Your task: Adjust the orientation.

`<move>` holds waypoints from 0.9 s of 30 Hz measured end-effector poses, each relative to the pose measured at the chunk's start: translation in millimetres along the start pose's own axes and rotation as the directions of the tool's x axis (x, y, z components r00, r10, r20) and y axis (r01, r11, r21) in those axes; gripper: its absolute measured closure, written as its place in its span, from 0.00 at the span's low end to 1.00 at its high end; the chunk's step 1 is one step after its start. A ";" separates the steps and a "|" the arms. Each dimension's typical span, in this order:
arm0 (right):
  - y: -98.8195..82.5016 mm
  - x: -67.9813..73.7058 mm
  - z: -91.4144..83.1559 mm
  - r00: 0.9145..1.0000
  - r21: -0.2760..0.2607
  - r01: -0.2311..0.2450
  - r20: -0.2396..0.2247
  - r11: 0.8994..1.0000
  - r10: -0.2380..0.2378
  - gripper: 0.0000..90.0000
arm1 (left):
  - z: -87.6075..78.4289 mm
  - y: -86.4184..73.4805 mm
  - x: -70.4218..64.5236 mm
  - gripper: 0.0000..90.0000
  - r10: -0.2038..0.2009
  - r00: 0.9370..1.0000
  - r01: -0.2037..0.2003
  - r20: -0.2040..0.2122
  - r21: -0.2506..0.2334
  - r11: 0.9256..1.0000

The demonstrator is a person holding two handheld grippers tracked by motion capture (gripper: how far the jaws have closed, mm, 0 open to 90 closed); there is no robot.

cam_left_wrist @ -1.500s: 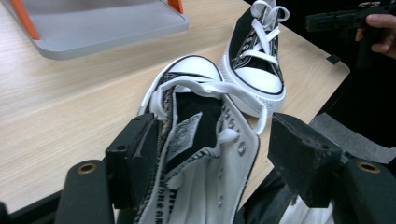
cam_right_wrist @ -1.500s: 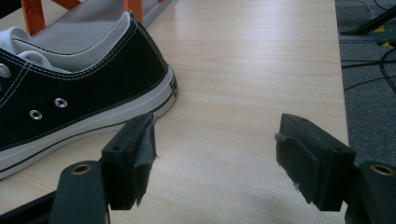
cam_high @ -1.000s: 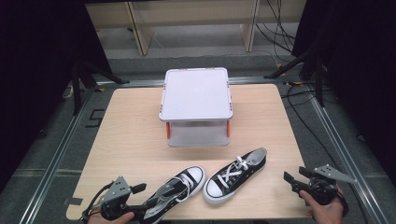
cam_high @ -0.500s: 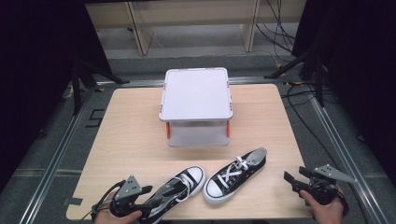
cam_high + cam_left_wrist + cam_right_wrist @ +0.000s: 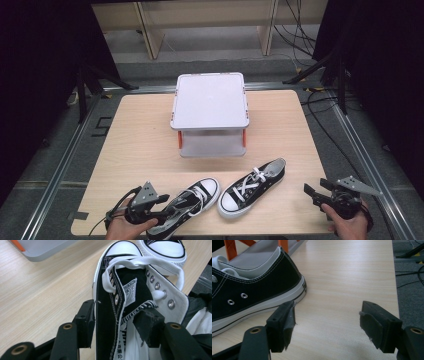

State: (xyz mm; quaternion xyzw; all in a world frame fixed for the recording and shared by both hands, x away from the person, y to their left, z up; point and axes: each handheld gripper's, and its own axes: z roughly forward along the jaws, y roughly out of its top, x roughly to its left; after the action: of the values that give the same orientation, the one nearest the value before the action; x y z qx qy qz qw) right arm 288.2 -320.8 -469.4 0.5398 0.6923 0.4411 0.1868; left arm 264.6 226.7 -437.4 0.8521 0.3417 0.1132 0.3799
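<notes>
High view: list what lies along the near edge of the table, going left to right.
Left gripper, its jaws astride the side wall of the left shoe and just been closing → right shoe → right gripper, jaws apart over bare table.

Black-and-white sneakers (image 5: 252, 189), pale-grey box (image 5: 210, 102)

Two shoes and a box on a table

The box (image 5: 210, 112) sits in the middle of the table (image 5: 135, 140), toward 12 o'clock. The left shoe (image 5: 192, 200) lies at 6 o'clock, the right shoe (image 5: 255, 187) just beside it at 5. The left gripper (image 5: 167, 214) is at 7 o'clock, at the left shoe's back end; the right gripper (image 5: 311, 190) at 4.
</notes>
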 end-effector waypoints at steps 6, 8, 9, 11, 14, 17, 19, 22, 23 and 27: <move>0.5 0.1 1.1 1.000 -0.009 0.015 0.007 1.000 -0.015 0.32 | 6.7 4.3 1.7 0.62 0.012 1.000 -0.012 -0.004 0.019 1.000; 0.3 1.3 2.2 1.000 -0.014 -0.001 -0.002 1.000 0.001 0.32 | 7.9 5.6 2.9 0.63 0.014 1.000 -0.014 -0.003 0.028 0.999; 1.4 1.5 2.3 1.000 -0.009 0.001 -0.014 1.000 -0.001 0.32 | 9.2 5.9 2.7 0.65 0.000 1.000 0.000 -0.004 0.021 1.000; 1.3 1.3 3.1 1.000 -0.010 0.006 0.001 1.000 -0.006 0.32 | 10.2 6.5 3.6 0.67 0.001 1.000 -0.001 -0.005 0.023 1.000; 2.6 3.0 6.0 1.000 -0.017 -0.005 -0.030 1.000 0.004 0.32 | 11.8 7.5 3.5 0.69 0.009 1.000 -0.009 -0.007 0.034 0.999; 3.2 4.2 8.7 0.999 -0.029 -0.008 -0.032 1.000 0.007 0.32 | 15.1 7.9 3.0 0.70 0.020 1.000 -0.019 -0.014 0.052 0.998; 3.8 2.9 10.3 1.000 -0.034 0.019 -0.014 0.999 -0.019 0.32 | 17.1 7.5 2.0 0.71 0.010 1.000 -0.009 -0.018 0.047 0.999; 4.8 3.1 10.8 1.000 -0.024 0.029 -0.008 0.999 -0.030 0.32 | 18.9 7.9 1.9 0.73 0.016 1.000 -0.014 -0.023 0.061 0.998; 4.8 3.1 11.0 0.999 -0.025 0.030 -0.010 0.999 -0.030 0.32 | 20.1 8.3 2.1 0.74 0.023 0.999 -0.021 -0.027 0.074 0.997; 4.9 5.1 11.0 1.000 -0.019 -0.002 -0.014 1.000 0.002 0.32 | 23.0 7.3 2.9 0.77 0.021 1.000 -0.019 -0.023 0.077 0.997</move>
State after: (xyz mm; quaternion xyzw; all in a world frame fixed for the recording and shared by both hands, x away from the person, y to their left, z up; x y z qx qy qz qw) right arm 297.3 -311.5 -470.3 0.5355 0.6887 0.4517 0.1865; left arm 280.8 212.0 -448.0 0.8682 0.3415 0.1138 0.3417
